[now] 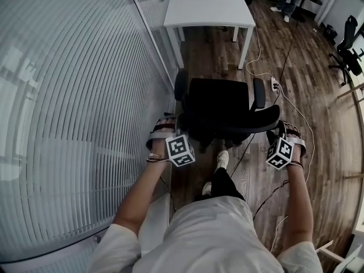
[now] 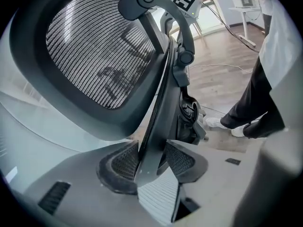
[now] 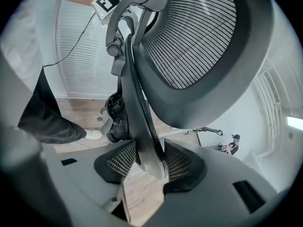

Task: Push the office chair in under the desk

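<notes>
Mid-push — left gripper [image 2: 151,162] and right gripper [image 3: 149,163] jaws pinch the office chair [image 1: 219,104] back; next, steer it under the counter [image 1: 207,10].

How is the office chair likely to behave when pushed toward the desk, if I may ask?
The office chair probably rolls easily on the smooth wood floor. Gripped only at its backrest rim by the left claw and right claw, it may swivel or tilt. The white cable beside it could snag.
</notes>
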`<action>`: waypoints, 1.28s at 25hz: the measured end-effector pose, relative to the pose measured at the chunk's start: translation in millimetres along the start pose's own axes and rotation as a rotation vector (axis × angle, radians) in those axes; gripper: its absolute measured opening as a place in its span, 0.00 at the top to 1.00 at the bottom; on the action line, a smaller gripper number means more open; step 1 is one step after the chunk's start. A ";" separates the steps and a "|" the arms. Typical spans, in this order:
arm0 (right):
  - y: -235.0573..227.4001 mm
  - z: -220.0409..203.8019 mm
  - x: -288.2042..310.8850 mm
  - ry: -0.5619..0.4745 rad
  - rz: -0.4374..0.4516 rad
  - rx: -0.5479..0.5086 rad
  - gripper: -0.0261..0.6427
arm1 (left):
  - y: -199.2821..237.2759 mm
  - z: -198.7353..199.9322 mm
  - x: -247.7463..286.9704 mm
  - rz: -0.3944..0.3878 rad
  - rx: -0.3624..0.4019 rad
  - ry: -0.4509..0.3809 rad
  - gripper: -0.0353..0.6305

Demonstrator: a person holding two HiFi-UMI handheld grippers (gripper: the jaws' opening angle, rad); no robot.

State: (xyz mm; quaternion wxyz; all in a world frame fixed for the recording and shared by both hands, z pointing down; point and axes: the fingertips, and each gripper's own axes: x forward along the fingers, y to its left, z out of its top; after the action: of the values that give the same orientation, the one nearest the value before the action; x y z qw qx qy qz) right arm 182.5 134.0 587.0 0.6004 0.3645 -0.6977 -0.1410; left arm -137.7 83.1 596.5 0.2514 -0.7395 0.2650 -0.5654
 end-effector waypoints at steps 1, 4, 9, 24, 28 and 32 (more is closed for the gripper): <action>-3.3 2.1 2.6 -0.003 0.000 0.000 0.66 | 4.1 -1.2 2.6 0.002 -0.001 0.002 0.65; -12.0 3.8 10.0 -0.013 -0.001 0.001 0.66 | 13.4 -0.3 8.1 0.005 -0.010 0.009 0.65; -30.2 7.0 23.7 -0.017 0.005 0.001 0.66 | 30.8 2.0 21.3 -0.001 -0.012 0.022 0.65; -87.1 25.7 80.2 -0.029 0.021 0.000 0.66 | 87.5 -3.9 77.8 -0.004 -0.035 0.047 0.65; -105.2 31.3 96.4 -0.031 0.026 -0.006 0.66 | 103.4 -5.0 92.6 -0.013 -0.046 0.056 0.65; -117.5 33.7 109.3 -0.041 0.025 -0.009 0.66 | 115.4 -4.9 103.2 -0.011 -0.051 0.072 0.65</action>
State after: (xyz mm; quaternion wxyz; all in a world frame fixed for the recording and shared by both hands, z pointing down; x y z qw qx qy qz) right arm 189.2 -29.9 584.7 0.5894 0.3500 -0.7137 -0.1439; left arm -132.2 -71.7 592.7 0.2199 -0.7261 0.2842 -0.5862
